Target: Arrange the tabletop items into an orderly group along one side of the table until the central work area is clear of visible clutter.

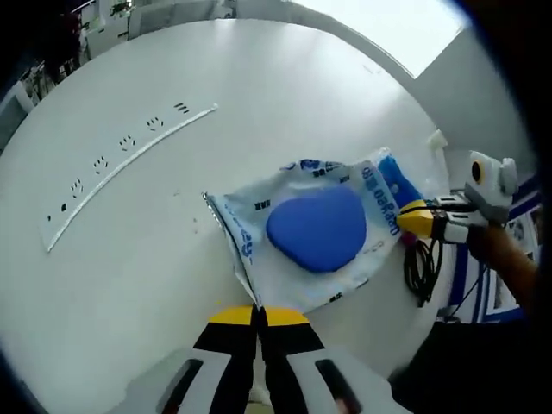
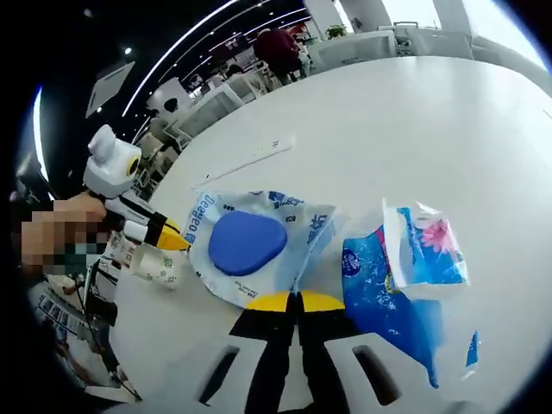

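- My left gripper [image 1: 258, 315] has its jaws pressed together, pinching the near edge of the plastic bag [image 1: 315, 233] with the blue oval thing inside.
- My right gripper [image 2: 296, 300] is clamped on the opposite edge of that same bag [image 2: 250, 246], which lies flat on the white table [image 1: 172, 216].
- The blue tissue pack [image 2: 405, 276] sits just beside the bag.
- A paper cup [image 2: 159, 263] lies near the table edge.

The printing on the bag [image 1: 306, 228] is too small to read. The cable [image 1: 420, 269] runs off past the table [image 1: 172, 216] edge into shadow. In the right gripper view, the blue pack [image 2: 392, 306] lies partly behind the jaws, and the paper cup [image 2: 158, 266] is perhaps lying on its side.
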A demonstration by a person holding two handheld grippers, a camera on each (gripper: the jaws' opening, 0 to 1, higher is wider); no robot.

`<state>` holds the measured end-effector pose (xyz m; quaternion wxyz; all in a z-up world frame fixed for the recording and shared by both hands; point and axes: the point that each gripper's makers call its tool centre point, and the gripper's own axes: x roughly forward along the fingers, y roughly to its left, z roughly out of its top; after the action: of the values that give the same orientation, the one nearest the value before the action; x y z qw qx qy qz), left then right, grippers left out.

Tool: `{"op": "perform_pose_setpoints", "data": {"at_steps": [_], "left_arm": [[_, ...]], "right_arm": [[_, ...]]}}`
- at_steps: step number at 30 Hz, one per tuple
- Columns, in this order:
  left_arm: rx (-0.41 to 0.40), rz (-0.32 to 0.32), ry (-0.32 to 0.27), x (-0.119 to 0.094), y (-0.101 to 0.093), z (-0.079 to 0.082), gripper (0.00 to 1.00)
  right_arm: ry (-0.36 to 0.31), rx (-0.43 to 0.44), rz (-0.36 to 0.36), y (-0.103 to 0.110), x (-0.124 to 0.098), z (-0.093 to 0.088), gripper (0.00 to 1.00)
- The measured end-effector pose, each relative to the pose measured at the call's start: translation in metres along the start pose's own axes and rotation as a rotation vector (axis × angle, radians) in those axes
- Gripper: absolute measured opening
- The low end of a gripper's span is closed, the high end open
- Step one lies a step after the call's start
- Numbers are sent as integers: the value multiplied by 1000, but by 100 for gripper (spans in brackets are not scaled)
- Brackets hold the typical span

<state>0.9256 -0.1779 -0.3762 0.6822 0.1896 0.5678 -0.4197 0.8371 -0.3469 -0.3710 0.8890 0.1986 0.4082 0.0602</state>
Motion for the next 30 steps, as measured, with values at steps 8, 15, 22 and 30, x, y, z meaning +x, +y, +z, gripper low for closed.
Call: {"op": "perform_pose_setpoints", "data": {"at_steps": [8, 15, 22, 30], "left_arm": [[-31, 17, 3, -12, -18, -6, 0], [-38, 29, 27, -9, -29, -27, 0], [-18, 64, 49, -8, -32, -41, 0], [-12, 64, 44, -1, -40, -43, 0]], "right_arm": [[16, -21, 22, -9, -1, -6, 0], [-27, -81, 39, -8, -5, 6, 0], [-42, -202, 55, -1, 0, 14, 0], [-17, -280, 55, 0, 0, 19, 0]]}}
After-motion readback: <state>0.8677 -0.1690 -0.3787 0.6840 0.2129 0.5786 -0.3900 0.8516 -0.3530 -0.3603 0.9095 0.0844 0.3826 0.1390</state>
